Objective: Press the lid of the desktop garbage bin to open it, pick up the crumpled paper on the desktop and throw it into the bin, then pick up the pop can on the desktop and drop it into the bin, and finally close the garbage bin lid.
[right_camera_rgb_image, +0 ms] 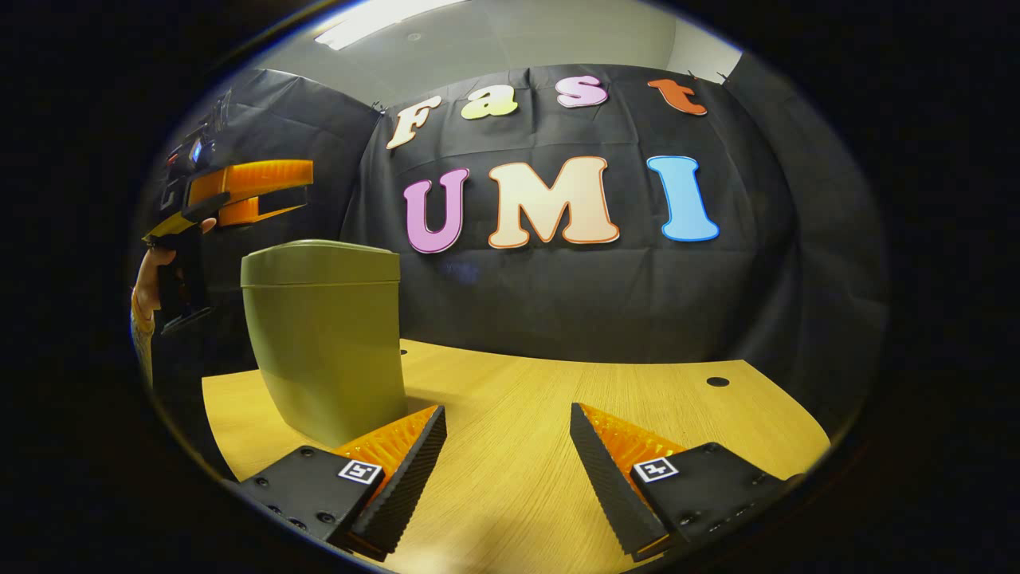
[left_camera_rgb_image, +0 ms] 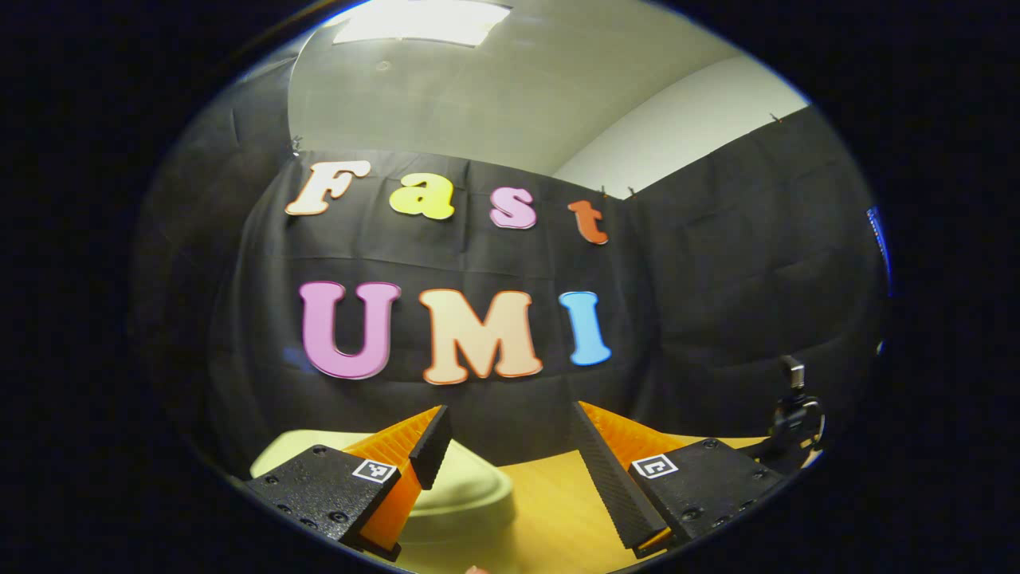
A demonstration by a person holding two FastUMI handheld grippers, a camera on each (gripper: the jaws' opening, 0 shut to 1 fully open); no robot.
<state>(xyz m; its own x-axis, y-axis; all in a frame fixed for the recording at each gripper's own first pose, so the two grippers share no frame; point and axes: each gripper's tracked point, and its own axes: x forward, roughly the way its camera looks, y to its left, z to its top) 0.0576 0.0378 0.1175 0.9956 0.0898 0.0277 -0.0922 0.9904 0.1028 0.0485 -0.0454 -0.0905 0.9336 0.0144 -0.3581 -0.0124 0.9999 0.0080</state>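
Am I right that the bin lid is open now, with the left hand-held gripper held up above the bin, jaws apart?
Not quite: the lid is closed, sitting flat on the bin in the right gripper view. The rest holds: the left hand-held gripper hangs above and beside the bin top, jaws apart, clear of the lid.

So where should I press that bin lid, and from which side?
Press down from above on the flat top of the lid. The bin stands upright with the lid shut, and the left gripper is above it.
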